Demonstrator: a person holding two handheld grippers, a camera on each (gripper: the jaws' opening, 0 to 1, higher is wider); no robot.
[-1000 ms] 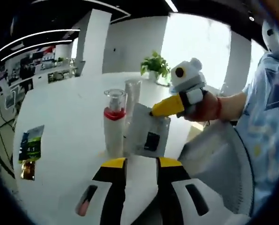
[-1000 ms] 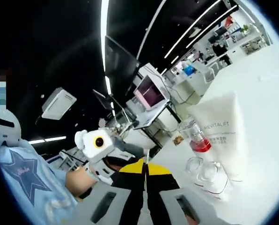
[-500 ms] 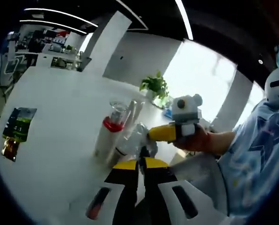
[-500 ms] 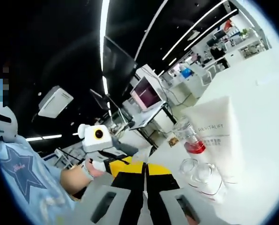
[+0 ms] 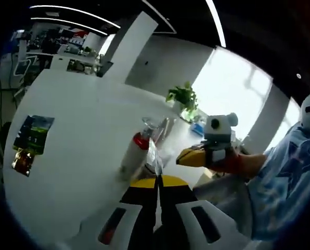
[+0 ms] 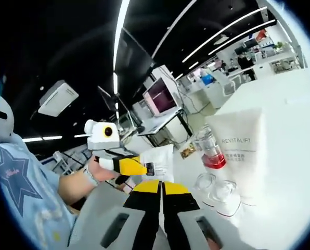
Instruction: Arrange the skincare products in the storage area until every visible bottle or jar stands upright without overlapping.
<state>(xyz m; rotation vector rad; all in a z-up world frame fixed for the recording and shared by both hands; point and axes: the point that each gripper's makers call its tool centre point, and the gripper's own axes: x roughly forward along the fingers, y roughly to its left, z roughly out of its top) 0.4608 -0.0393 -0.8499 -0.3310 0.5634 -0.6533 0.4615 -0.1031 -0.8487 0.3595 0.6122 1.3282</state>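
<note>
In the right gripper view, the right tool has its yellow-tipped jaws pressed together at the bottom, clamped on nothing. Just past the tips, clear caps and a white tube printed "REVITALIFT" sit on the white desk, with a red-collared pump bottle beside the tube. To the left, the left tool is held in a hand, and its tips are clamped on a white sachet.

In the left gripper view, the left tool's jaws are together on the thin sachet seen edge-on. Just beyond, the pump bottle appears tilted on the desk. The right tool hangs to the right. A packet lies well apart on the left, and a potted plant stands at the far edge.
</note>
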